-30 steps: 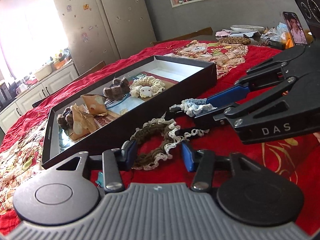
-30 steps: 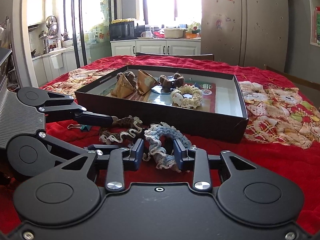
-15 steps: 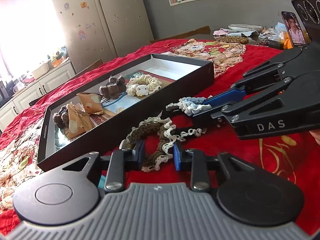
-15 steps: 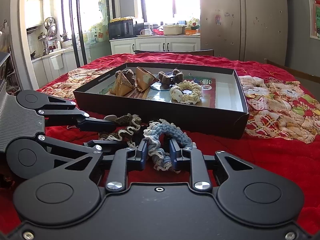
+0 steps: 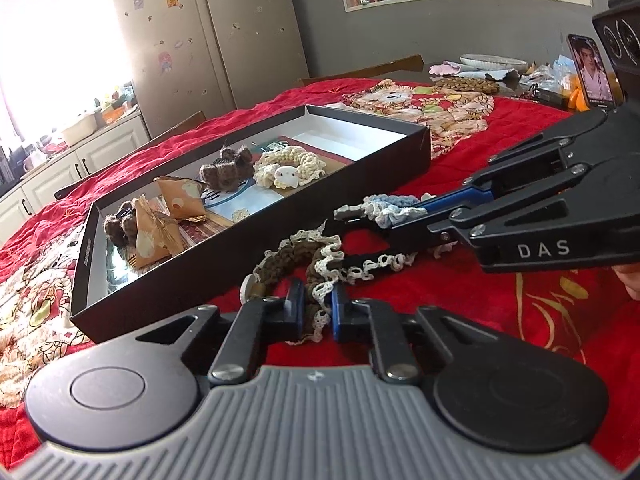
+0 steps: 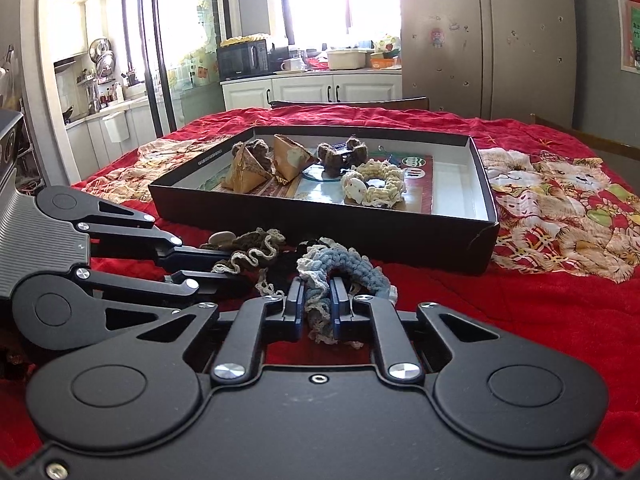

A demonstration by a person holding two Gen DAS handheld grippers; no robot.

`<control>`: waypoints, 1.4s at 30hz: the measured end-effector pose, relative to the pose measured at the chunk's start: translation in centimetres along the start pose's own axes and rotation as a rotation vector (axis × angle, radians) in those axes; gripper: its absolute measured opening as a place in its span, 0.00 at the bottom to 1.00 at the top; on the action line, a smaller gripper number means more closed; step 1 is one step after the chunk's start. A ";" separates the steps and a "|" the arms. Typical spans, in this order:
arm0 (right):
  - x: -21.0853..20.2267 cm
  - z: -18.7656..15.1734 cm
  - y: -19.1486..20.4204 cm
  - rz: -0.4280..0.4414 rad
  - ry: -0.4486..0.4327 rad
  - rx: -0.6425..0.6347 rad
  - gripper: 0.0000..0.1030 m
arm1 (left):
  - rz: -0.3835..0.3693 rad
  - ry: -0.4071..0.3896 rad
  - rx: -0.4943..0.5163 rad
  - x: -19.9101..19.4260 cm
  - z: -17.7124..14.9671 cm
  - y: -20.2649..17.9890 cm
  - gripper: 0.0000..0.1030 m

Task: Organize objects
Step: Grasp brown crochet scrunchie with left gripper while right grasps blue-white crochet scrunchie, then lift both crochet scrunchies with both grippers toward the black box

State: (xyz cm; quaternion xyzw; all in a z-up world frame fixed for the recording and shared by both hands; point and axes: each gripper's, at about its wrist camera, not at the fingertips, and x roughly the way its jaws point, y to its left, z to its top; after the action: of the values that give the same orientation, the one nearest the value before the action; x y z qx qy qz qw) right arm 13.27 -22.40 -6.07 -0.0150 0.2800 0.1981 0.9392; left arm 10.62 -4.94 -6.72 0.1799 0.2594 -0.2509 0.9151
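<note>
Brown scrunchie with cream lace edge, blue scrunchie with white trim, black box lined white, red tablecloth with cat-print patches, cream crochet ring.

home kitchen | fridge | microwave | white cabinets

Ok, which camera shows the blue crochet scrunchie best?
The right wrist view: the blue crochet scrunchie sits centred, pinched in the right gripper. The left wrist view catches only its end beside that gripper's fingers.
</note>
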 end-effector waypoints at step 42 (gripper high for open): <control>-4.9 2.7 -1.6 0.014 -0.193 0.085 0.10 | -0.013 -0.123 -0.125 -4.6 3.1 2.7 0.13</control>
State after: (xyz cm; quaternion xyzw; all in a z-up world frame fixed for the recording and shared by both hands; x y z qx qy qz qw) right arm 11.53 -25.23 -1.36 0.0461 0.1966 0.1933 0.9601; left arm 9.89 -2.48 -1.11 0.1049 0.2191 -0.2509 0.9370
